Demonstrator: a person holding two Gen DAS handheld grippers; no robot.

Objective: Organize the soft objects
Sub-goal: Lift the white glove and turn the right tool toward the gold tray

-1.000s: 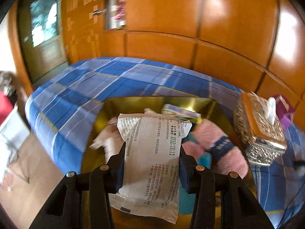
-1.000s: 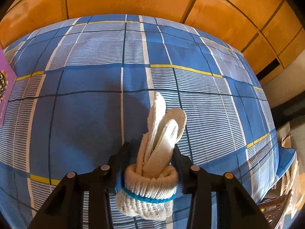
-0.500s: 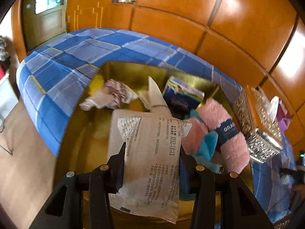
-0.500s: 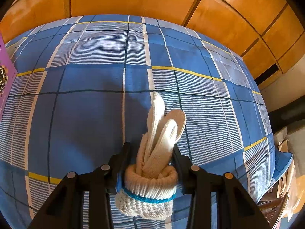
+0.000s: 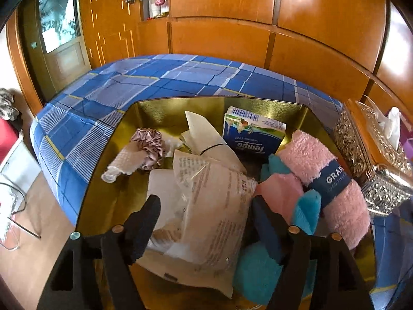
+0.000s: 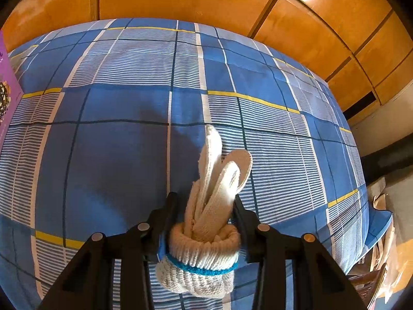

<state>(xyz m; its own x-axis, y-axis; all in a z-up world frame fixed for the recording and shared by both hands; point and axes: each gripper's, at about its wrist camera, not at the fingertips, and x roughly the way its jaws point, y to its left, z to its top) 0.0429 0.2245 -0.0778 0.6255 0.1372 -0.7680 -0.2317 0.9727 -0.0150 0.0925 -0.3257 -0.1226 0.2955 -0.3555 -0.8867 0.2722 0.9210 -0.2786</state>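
Note:
In the left wrist view my left gripper [image 5: 206, 206] is open over the gold tray [image 5: 165, 108]. The white printed plastic packet [image 5: 214, 206] lies loose in the tray between the spread fingers. Around it lie a pink rolled towel with a dark band [image 5: 325, 180], teal cloth [image 5: 258, 271], a blue tissue pack [image 5: 254, 135], a mauve scrunchie [image 5: 149, 147] and a white rolled cloth [image 5: 206, 134]. In the right wrist view my right gripper [image 6: 206, 206] is shut on a rolled pair of white knit gloves with a blue cuff band [image 6: 209, 222], above the blue plaid bed [image 6: 116, 142].
A silver ornate tissue box [image 5: 371, 149] stands right of the tray. Wooden wardrobe panels [image 5: 284, 25] back the bed, with a door [image 5: 59, 38] at the left. A purple box edge [image 6: 6, 90] shows at the left of the right wrist view. Floor lies past the bed's edges.
My left gripper has opened and let go of the packet, which now lies in the tray. The right gripper holds the gloves as before, nearly still.

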